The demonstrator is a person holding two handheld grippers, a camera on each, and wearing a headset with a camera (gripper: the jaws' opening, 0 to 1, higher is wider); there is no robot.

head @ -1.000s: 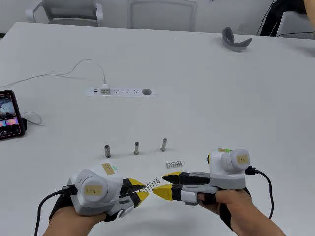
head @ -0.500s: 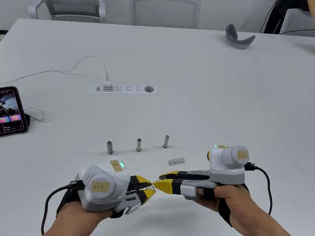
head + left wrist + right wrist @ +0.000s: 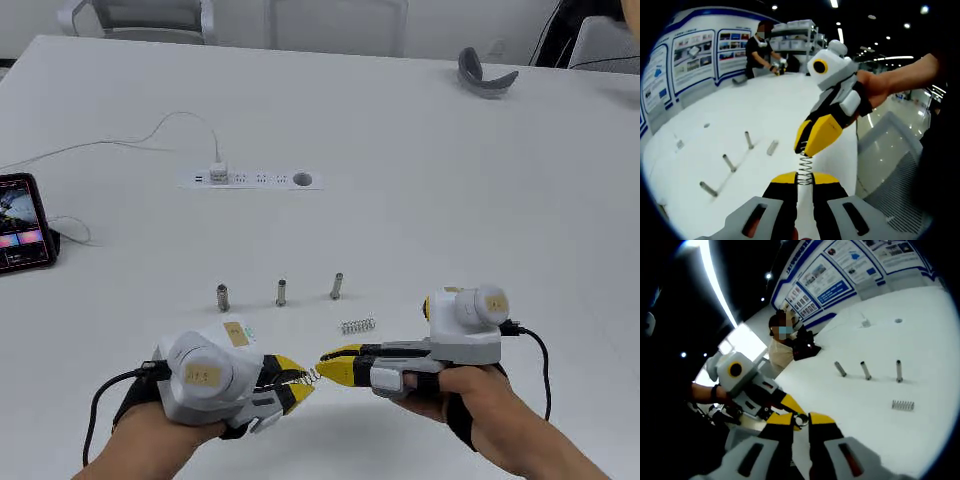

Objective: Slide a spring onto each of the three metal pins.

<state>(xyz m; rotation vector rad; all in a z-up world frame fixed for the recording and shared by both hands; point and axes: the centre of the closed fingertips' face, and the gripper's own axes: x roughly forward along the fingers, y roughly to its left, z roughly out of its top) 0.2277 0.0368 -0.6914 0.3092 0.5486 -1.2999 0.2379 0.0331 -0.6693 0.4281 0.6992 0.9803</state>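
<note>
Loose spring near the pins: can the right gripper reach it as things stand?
Likely not yet. Bare table lies between the right gripper and the loose spring, so the way is free, but its jaws are closed on the held spring, shared with the left gripper.

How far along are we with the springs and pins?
Done: nothing certain; the three pins look bare, though too small to be sure. In hand: a spring gripped by the left gripper, the right gripper at its other end. Left: a second spring on the table, and apparently all pins to fit.
</note>
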